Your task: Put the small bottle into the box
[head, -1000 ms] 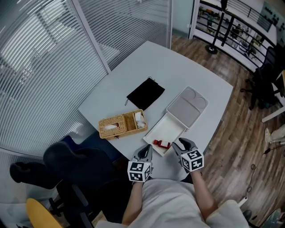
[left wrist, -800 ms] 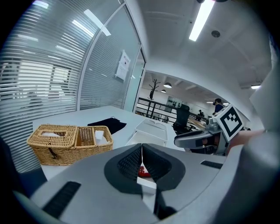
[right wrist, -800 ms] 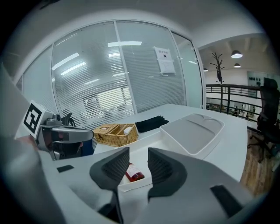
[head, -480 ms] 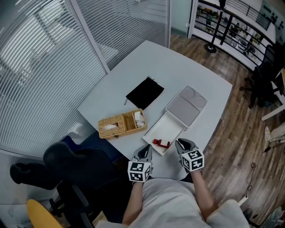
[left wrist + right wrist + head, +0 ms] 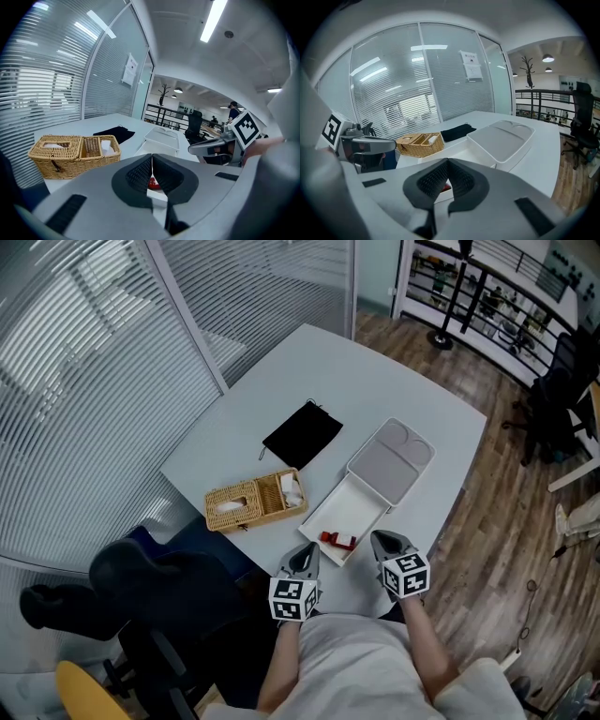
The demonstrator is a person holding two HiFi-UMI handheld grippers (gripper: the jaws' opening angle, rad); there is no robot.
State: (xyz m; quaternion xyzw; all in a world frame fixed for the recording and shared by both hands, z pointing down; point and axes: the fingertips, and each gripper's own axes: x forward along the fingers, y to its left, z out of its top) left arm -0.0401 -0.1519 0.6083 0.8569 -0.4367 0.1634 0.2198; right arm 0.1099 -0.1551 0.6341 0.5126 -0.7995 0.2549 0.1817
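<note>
Right gripper (image 5: 447,161) has just been closing and its jaws now meet pad to pad with nothing between them, while the left gripper (image 5: 152,157) has its jaws pressed together too, also empty. Just beyond both sets of tips lies the small bottle (image 5: 339,541), red, in the near end of the open white box (image 5: 361,502), touched by neither gripper. Further out, left of the left jaws, sits a wicker basket (image 5: 75,154), with a black pouch (image 5: 302,434) beyond it on the table (image 5: 375,390).
</note>
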